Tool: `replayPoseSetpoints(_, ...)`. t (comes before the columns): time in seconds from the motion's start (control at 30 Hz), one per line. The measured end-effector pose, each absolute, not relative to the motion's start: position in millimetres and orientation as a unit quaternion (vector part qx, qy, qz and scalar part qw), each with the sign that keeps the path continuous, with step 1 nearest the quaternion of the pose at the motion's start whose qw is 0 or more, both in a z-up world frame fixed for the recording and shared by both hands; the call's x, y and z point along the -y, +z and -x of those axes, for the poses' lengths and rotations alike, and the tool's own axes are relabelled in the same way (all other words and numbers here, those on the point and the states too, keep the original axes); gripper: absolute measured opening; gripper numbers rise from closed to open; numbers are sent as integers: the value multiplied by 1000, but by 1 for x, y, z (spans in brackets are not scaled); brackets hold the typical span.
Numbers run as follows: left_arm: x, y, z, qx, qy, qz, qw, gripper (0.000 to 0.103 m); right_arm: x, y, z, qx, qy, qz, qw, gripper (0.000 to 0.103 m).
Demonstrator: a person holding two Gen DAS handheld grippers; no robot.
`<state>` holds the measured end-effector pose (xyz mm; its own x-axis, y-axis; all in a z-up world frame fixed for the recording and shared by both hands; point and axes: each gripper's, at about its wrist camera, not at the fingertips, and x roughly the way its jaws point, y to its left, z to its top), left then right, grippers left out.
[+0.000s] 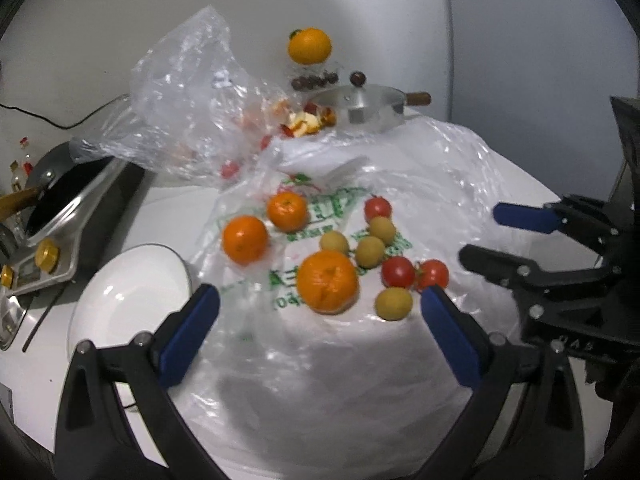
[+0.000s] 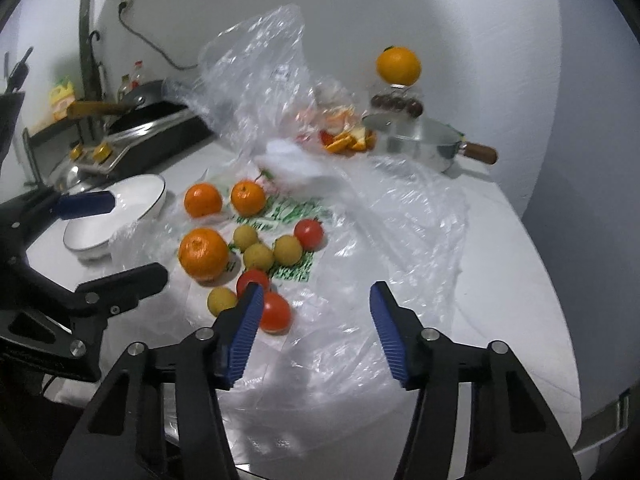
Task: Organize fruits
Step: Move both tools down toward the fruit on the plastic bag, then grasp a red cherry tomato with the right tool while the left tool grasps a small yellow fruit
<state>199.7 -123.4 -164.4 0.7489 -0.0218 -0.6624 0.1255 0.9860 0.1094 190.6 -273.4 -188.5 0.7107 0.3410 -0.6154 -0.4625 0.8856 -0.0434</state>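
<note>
Your left claw [image 1: 320, 312] is wide open over the plastic bag [image 1: 360, 344] spread on the white table [image 2: 520, 280]; nothing between the pads, the biggest orange [image 1: 327, 281] sits just ahead of the gap. Your right claw [image 2: 316, 308] is open too, jaws part-way apart, no fruit gripped; its left pad [image 2: 244, 332] partly covers 1 tomato [image 2: 275, 312] and sits just beside it, contact can't be told. Fruit lies loose on the bag: 3 oranges, 2 more at the back left [image 1: 245, 239] [image 1: 287, 211]; 3 tomatoes, 1 at the far end [image 1: 377, 208]; 4 small yellow fruits, nearest one [image 1: 393, 303] just beside the tomato pair. White bowl [image 1: 132, 300] stands left of the bag, touching its edge. At the back: metal pan w/ wooden handle [image 1: 368, 106], 1 more orange [image 1: 310, 46] raised behind it, cut fruit pieces [image 2: 348, 140] near a 2nd crumpled clear bag [image 1: 188, 92].
</note>
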Motion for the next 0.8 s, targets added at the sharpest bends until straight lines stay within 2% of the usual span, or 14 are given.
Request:
replayPoseSetpoints(0.07,127,-168,-203,-359,-46,-75,929,95,272,-192,-193,-317,231,98,915,51)
replayPoseSetpoints(0.23,129,-175,-210,-372,-49,-78,924,91,264,-199,-201,-332,258,110,901,44)
replayPoseSetpoints(0.47,129,-183,-216,-389,-55,-77,916,74,255,-208,-209,-346,285,125,885,41)
replayPoseSetpoints(0.57,129,-185,-216,-394,-57,-78,914,72,254,-211,-211,-349,298,120,881,40)
replayPoseSetpoints(0.67,131,-186,-216,-397,-61,-83,912,64,254,-212,-213,-352,311,117,875,35)
replayPoseSetpoints(0.8,135,-187,-216,-399,-71,-84,910,60,254,-213,-213,-355,323,110,870,28)
